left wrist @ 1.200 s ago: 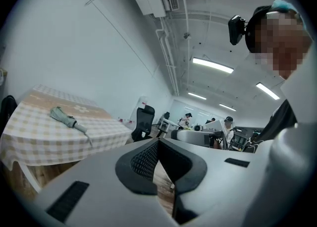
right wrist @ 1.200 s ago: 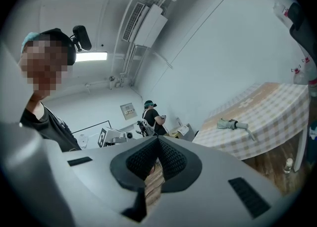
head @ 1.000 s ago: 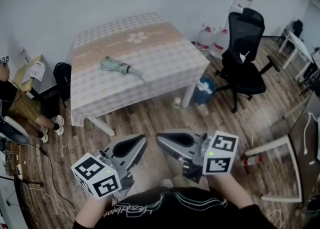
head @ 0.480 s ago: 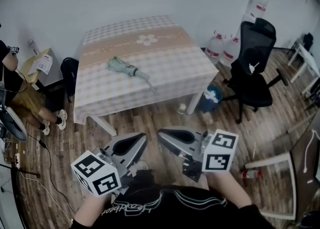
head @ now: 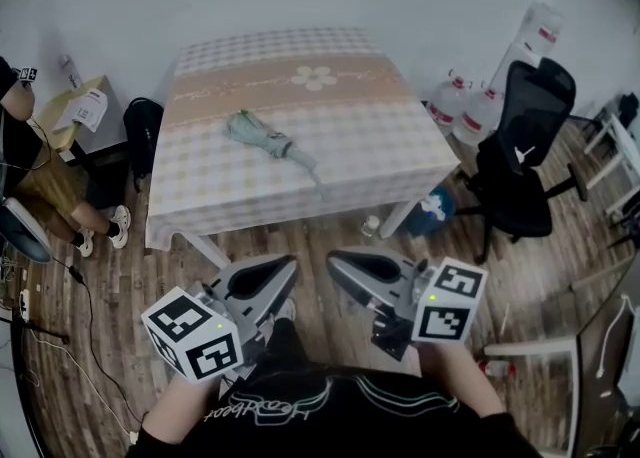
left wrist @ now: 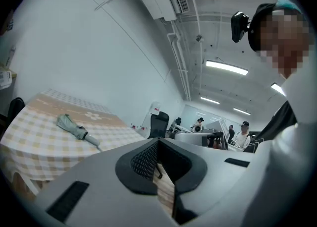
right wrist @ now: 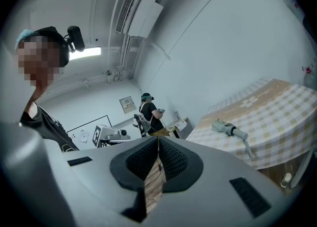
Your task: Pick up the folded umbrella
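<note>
- The folded umbrella (head: 268, 141), pale green, lay on its side on the checked cloth, left of the table's middle. Its thin end pointed toward the near right edge.
- The table (head: 385, 141) stood close to the back wall. A beige band with a flower motif ran across its cloth, beyond the umbrella.
- Neither gripper touched the umbrella; both were well apart from it, held low in front of the person's body over the wooden floor (head: 310, 236).
- The left gripper (head: 291, 266) had its jaws pressed together at the tips, with nothing between them.
- The right gripper (head: 333, 259) was closed the same way and was empty too.
- Both grippers pointed toward the table, their tips near each other but apart.
- A black office chair (head: 525, 161) stood to the right of the table, with water jugs (head: 470, 106) behind it by the wall.
- At the left edge a seated person (head: 45, 191) was beside a small cabinet (head: 60, 121) with a paper on top.
</note>
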`<state>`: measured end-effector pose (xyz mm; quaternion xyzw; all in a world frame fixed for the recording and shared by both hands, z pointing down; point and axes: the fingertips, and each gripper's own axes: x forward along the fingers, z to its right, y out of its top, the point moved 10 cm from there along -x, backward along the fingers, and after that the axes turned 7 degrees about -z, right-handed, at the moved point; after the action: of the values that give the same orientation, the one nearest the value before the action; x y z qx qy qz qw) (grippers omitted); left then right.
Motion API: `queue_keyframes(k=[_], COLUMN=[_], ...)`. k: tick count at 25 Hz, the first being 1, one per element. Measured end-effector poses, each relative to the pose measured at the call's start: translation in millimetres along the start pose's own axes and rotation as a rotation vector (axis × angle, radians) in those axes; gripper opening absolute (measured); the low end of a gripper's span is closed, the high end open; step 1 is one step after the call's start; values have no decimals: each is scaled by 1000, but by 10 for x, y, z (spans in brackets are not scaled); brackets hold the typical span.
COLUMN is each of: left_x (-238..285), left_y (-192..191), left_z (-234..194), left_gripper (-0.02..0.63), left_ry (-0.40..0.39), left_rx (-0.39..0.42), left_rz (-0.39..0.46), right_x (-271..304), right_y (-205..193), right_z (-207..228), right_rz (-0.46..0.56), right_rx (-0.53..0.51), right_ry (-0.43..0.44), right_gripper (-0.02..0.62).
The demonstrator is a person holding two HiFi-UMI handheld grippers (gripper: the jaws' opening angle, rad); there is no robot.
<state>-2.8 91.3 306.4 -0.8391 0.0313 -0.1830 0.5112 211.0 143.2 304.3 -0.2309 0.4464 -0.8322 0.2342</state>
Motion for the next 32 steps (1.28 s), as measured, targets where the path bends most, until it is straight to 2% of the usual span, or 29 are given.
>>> queue_keyframes(k=[12, 20, 23, 32], left_x=[280, 380, 380, 421], left_y=[503, 723, 782, 779], left_z=[-1471, -2520, -2844, -3359], left_gripper=[-5, -5, -5, -5], left_ry=[-2, 32, 46, 86], left_rx=[-67, -121, -138, -208], left_rz=[-45, -84, -95, -99], right_x=[1067, 1818, 2038, 2509], right_y=[501, 796, 896, 989], right_z=[987, 1698, 1907, 2397], right_rz=[-74, -167, -227, -384], right_rx=[55, 46, 3, -100], right_ry=[-52, -121, -154, -206], right_gripper=[12, 12, 15, 172])
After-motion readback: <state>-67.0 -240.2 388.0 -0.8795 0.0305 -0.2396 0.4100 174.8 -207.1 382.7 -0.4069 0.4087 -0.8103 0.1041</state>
